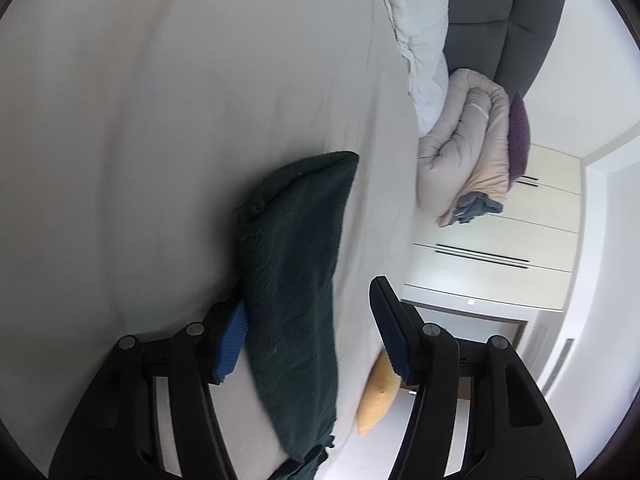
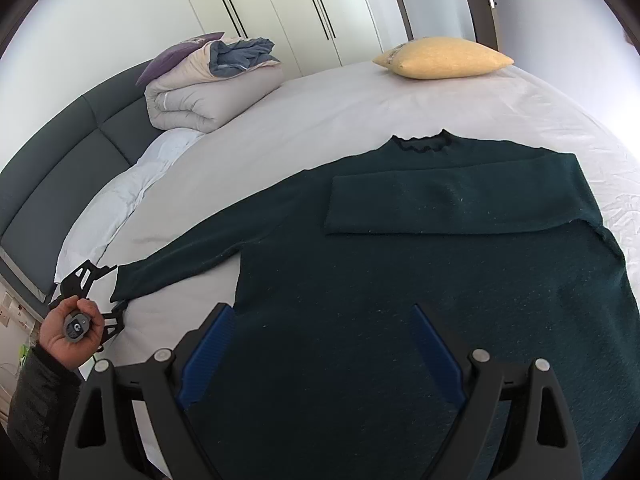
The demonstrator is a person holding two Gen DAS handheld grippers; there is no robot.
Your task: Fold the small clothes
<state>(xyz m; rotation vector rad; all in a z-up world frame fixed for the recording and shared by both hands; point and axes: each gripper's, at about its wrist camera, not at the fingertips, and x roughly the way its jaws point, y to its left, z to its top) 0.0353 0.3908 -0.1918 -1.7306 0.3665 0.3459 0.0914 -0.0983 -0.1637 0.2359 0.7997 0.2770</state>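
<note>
The sweater (image 2: 420, 264) lies flat on the bed (image 2: 340, 112), dark green, collar toward the yellow pillow (image 2: 442, 58). One sleeve is folded across the chest; the other sleeve (image 2: 176, 268) stretches out toward your left hand (image 2: 70, 330) at the bed's edge.

Hidden or unclear:
- The sweater's hem is cut off behind your right gripper (image 2: 324, 352) and the lower frame edge.
- Your left view is rolled sideways and blurred. The sleeve cuff (image 1: 296, 280) runs between the fingers of the left gripper (image 1: 308, 320). It hides most of one blue pad and stands apart from the other. You cannot tell whether it is pinched.
- In the right view the left gripper is small and partly behind your hand; only black links show at the cuff.

Fingers:
- Left: about half spread, cuff between them, grip uncertain.
- Right: wide apart, over the sweater's lower body, gripping nothing.

Edges and room:
- Bare sheet lies open between the collar and the pillow, and between the outstretched sleeve and the folded duvet (image 2: 208, 92).
- White bedding (image 2: 120, 196) runs along the grey headboard (image 2: 60, 172).
- The sleeve end sits near the bed's edge, beside your dark jacket sleeve (image 2: 36, 400).
- Wardrobe doors (image 2: 280, 4) stand beyond the bed.
</note>
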